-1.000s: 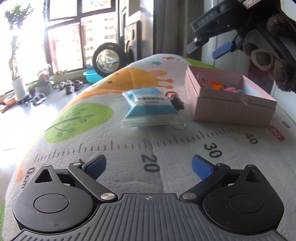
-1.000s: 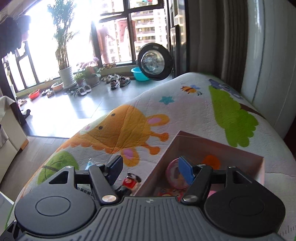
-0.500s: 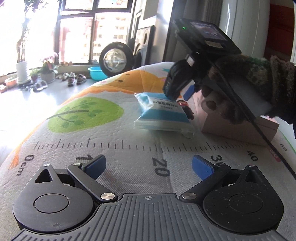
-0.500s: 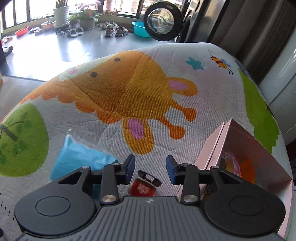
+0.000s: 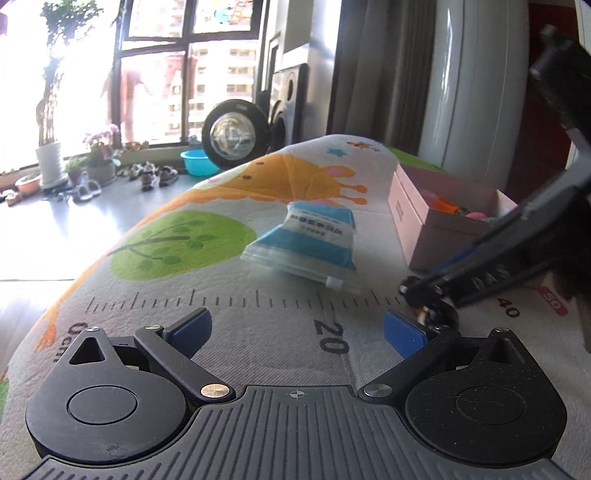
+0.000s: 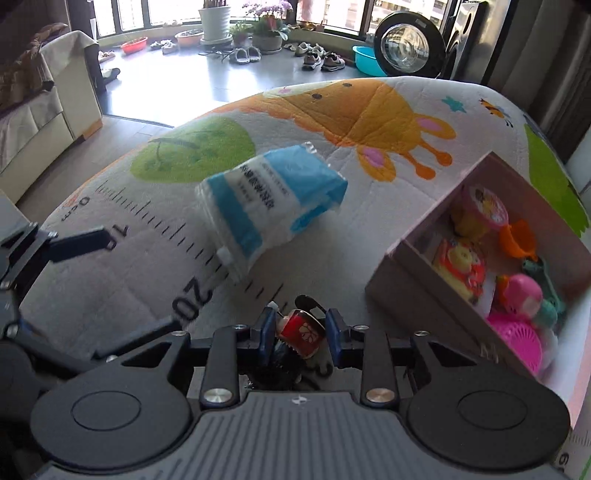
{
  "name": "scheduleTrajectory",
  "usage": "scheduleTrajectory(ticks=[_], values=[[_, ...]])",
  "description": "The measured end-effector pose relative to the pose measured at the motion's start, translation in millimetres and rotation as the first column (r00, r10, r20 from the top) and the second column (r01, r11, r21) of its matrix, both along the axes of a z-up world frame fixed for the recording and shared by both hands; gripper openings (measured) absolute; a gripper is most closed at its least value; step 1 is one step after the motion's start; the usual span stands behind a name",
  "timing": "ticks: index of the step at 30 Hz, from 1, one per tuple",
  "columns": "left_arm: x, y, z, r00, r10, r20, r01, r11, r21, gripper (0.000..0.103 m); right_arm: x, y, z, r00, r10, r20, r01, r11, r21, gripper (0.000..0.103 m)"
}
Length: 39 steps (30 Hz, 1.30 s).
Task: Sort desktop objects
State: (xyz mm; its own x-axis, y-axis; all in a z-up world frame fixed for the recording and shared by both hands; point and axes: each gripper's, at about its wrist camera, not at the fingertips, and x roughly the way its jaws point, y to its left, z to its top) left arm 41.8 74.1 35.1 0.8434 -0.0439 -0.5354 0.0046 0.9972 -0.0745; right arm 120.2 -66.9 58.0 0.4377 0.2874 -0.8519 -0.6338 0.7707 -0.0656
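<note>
A small red and black figurine (image 6: 301,328) sits between the blue pads of my right gripper (image 6: 299,328). The jaws are closing and the pads press on its sides just above the printed mat (image 6: 155,266). In the left wrist view the right gripper (image 5: 430,302) reaches in low from the right, by the ruler marks. A blue and white plastic pack (image 6: 266,199) (image 5: 314,236) lies on the mat beyond it. The open pink box (image 6: 417,280) (image 5: 443,236) holds several colourful toys. My left gripper (image 5: 295,328) stands open over the ruler print, with nothing between its fingers.
The mat curves off to the floor at the left and far sides. Beyond it are a sofa (image 6: 40,110), potted plants (image 6: 216,18), shoes, a blue basin (image 6: 364,59) and a round-doored washing machine (image 6: 406,44). A white appliance (image 5: 476,85) stands behind the box.
My right gripper dropped from above the box to the figurine, narrowed its jaws onto it and came toward the ruler marks with it. The left gripper barely moved.
</note>
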Motion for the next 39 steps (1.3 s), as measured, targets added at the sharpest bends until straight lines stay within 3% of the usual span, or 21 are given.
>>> scheduleTrajectory(ticks=[3,5,7,8,9,11,16,19,21,23,25,30,33,39], values=[[1,-6,2,1.000,-0.014,-0.004,0.014,1.000,0.023,0.102,-18,-27,1,1.000,-0.015,0.021,0.015,1.000,-0.001,0.029],[4,-11,6,1.000,-0.027,-0.004,0.027,0.999,0.043,0.102,-31,-44,1,0.991,-0.044,0.128,0.049,0.998,-0.038,0.029],[9,-17,11,0.999,-0.049,0.003,0.049,0.996,0.076,0.102,-37,-61,2,0.973,-0.092,0.211,0.103,0.994,-0.041,0.038],[13,-21,15,0.998,-0.062,0.008,0.061,0.993,0.098,0.102,-38,-71,2,0.968,-0.125,0.219,0.130,0.991,-0.010,0.053],[19,-25,17,0.998,-0.069,0.010,0.067,0.990,0.122,0.102,-39,-82,3,0.964,-0.162,0.211,0.158,0.987,0.038,0.068],[34,-31,19,0.998,-0.067,0.007,0.065,0.983,0.171,0.102,-44,-101,0,0.957,-0.222,0.185,0.201,0.971,0.128,0.076],[86,-43,14,0.998,-0.041,-0.050,0.052,0.971,0.234,0.102,-61,-131,-22,0.943,-0.310,0.120,0.263,0.916,0.303,0.088],[113,-46,9,0.996,-0.013,-0.083,0.033,0.966,0.256,0.102,-73,-138,-35,0.938,-0.326,0.113,0.271,0.899,0.343,0.091],[127,-48,6,0.995,-0.002,-0.102,0.029,0.963,0.267,0.102,-78,-140,-41,0.937,-0.327,0.123,0.265,0.895,0.358,0.100],[137,-50,2,0.992,0.014,-0.122,0.022,0.959,0.282,0.095,-80,-143,-43,0.937,-0.329,0.121,0.262,0.887,0.381,0.100],[143,-51,-3,0.988,0.018,-0.153,0.026,0.958,0.284,0.078,-79,-148,-42,0.934,-0.339,0.116,0.264,0.871,0.413,0.103],[132,-56,-4,0.988,0.005,-0.152,0.044,0.949,0.313,0.066,-73,-160,-47,0.928,-0.372,0.039,0.313,0.829,0.463,0.103],[116,-60,-2,0.988,-0.024,-0.155,0.071,0.950,0.304,0.065,-71,-163,-48,0.922,-0.385,0.022,0.329,0.815,0.478,0.103],[69,-79,4,0.969,-0.163,-0.188,0.203,0.954,0.219,0.065,-71,-159,-49,0.924,-0.380,0.035,0.324,0.830,0.455,0.103]])
